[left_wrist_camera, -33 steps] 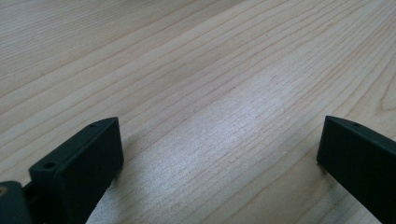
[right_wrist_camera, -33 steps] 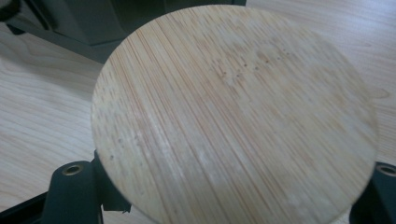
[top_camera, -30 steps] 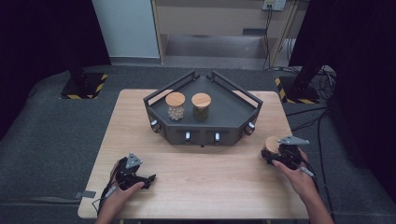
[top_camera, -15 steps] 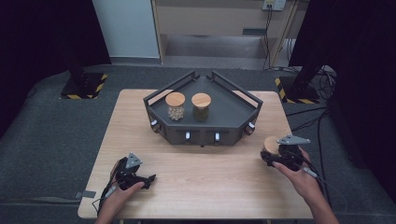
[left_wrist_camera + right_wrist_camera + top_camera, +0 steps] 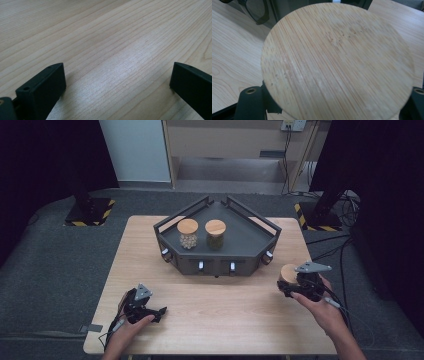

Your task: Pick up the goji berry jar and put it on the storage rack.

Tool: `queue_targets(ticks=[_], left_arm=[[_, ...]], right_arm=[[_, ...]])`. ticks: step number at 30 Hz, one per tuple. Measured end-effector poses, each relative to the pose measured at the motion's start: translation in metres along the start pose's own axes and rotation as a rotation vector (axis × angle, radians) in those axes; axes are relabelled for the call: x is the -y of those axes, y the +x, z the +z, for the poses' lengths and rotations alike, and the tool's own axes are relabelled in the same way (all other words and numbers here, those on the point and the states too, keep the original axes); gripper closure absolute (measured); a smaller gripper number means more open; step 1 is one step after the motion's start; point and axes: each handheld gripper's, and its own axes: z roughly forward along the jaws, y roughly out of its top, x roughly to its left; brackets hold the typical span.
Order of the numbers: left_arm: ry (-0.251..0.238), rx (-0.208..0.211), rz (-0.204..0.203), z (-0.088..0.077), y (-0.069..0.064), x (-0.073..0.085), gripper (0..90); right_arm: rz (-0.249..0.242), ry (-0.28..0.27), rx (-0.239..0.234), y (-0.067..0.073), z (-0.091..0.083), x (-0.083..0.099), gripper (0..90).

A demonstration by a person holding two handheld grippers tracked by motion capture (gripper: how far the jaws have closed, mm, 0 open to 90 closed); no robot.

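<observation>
Gripped a wood-lidded jar in the right gripper, jaws clamped below the lid, just off the tray, likely bound for two jars there. Rested left gripper wide open, empty, on table.

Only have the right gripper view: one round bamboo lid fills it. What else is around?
Observer: High view: the right tongs grip a wood-lidded jar beside the right end of a dark tray.
Operator: Anything in the tray?
Observer: Two more lidded jars: one with pale contents, one with greenish contents, side by side.
Operator: Left tongs?
Observer: Left gripper view: the left tongs are open over bare table, nothing between the jaws.
</observation>
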Motion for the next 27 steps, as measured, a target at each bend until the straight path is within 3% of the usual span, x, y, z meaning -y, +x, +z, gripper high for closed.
queue_targets(ticks=[27], left_arm=[[0.0,0.0,0.0,0.0,0.0,0.0,0.0]], right_arm=[[-0.034,-0.001,-0.048,0.023,-0.015,-0.045,26.3]])
